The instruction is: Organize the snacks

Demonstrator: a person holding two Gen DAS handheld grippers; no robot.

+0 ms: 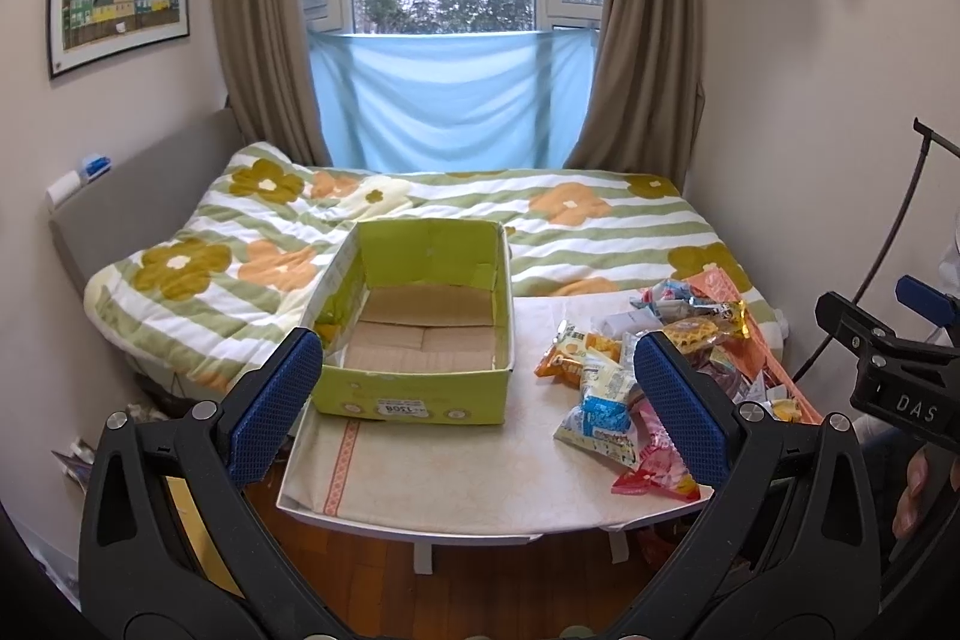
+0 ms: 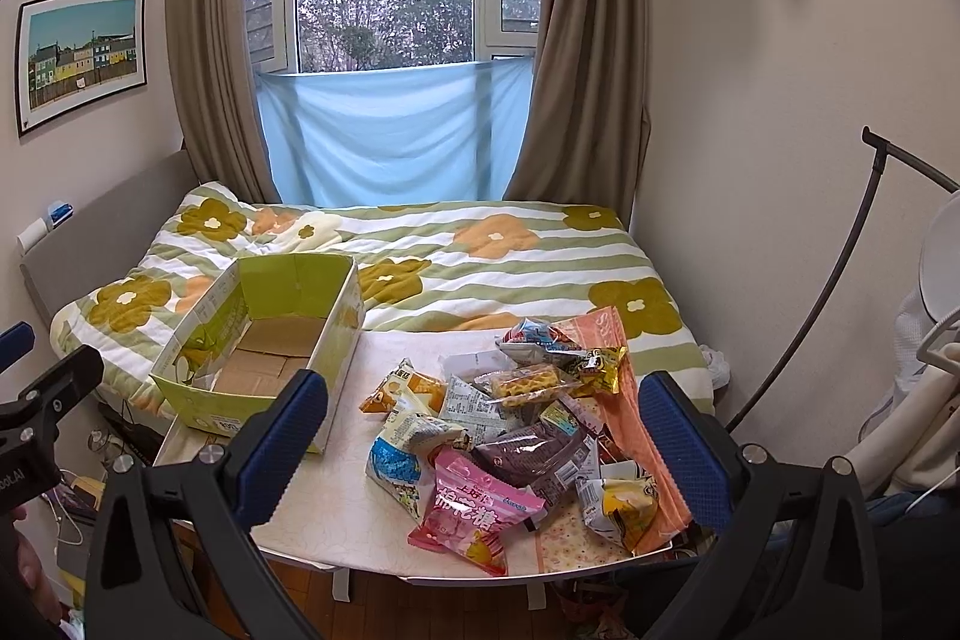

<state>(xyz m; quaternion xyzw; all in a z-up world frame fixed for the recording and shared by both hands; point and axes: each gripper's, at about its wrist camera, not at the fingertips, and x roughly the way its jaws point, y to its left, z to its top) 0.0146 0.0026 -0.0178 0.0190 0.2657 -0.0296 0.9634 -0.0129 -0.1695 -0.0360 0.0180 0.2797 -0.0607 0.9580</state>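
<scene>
Both tools are held back from the table (image 2: pixel 312 520), above its near edge. The left gripper (image 1: pixel 477 403) is spread wide, nothing between its pads; the right gripper (image 2: pixel 483 439) likewise, released and empty. The green box (image 1: pixel 420 316) stands empty at the table's left. The snack pile (image 2: pixel 516 430) is heaped at the right, over an orange sheet (image 2: pixel 624 400), possibly a mat. Risk noted: packets are overlapped and slippery, so 2 may be pinched together, and the pink packet (image 2: pixel 474 514) near the edge may be knocked to the floor.
</scene>
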